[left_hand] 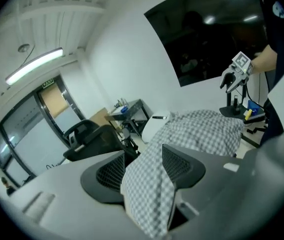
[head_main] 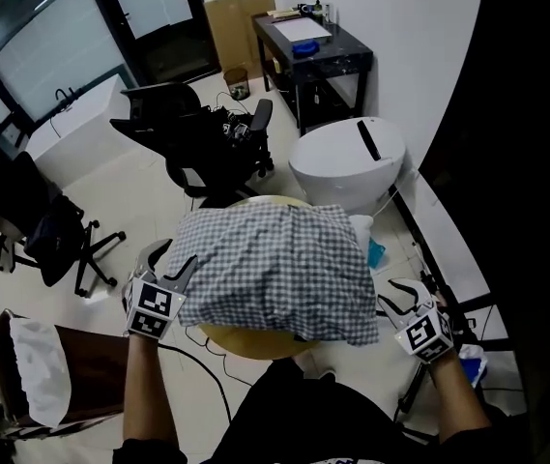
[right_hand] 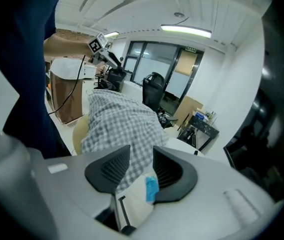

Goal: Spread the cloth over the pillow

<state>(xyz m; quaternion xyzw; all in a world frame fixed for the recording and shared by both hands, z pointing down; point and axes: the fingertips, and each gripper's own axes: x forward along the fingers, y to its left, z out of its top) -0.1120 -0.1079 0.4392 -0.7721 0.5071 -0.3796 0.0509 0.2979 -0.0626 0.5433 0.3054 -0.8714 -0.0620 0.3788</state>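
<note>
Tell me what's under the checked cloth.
A round yellow surface shows beneath the checked cloth at its near and far edges. The pillow is covered; only a bulge shows.

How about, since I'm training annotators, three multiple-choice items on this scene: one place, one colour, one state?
1. The cloth lies: A on the black desk; B draped over a bulky shape on the round yellow seat; C on the floor.
2. Its check is: A red; B green; C grey and white.
3. The right gripper has its jaws: A apart; B closed together; C clamped on a cup.
Key: B, the head view shows it there; C, every view shows it; A, a gap shows between them.
</note>
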